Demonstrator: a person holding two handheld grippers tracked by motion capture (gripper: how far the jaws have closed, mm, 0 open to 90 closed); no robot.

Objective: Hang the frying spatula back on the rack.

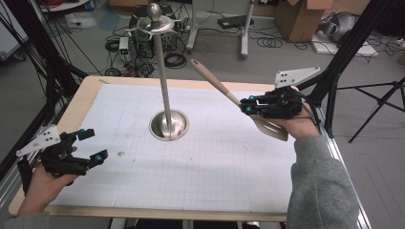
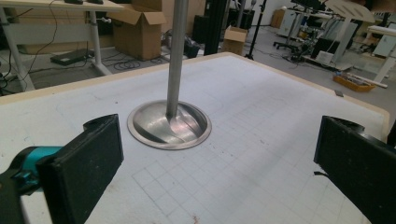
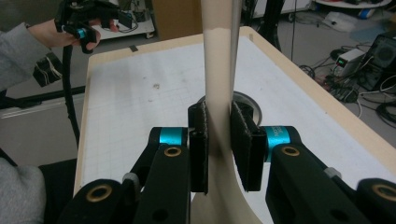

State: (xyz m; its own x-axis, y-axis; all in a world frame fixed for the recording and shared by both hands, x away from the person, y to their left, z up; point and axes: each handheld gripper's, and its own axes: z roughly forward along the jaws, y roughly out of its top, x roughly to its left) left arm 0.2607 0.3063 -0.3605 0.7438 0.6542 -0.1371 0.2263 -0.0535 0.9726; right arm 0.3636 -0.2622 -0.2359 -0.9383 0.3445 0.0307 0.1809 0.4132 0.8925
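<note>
Above table right: right tool (image 1: pixel 244 106) clamps spatula (image 1: pixel 224 90) | handle angled up-left

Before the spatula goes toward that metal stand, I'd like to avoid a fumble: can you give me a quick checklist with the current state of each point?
1. Right tongs shut on the spatula at its neck: ok.
2. Handle end free and pointing up toward the stand's top: ok.
3. Stand's pole upright in its round base: ok.
4. Left tongs open, holding nothing, well apart from the stand: ok.
5. Hanging hole in the handle end: cannot tell.
6. A free hook on the stand's top: cannot tell, too small in the high view.
</note>
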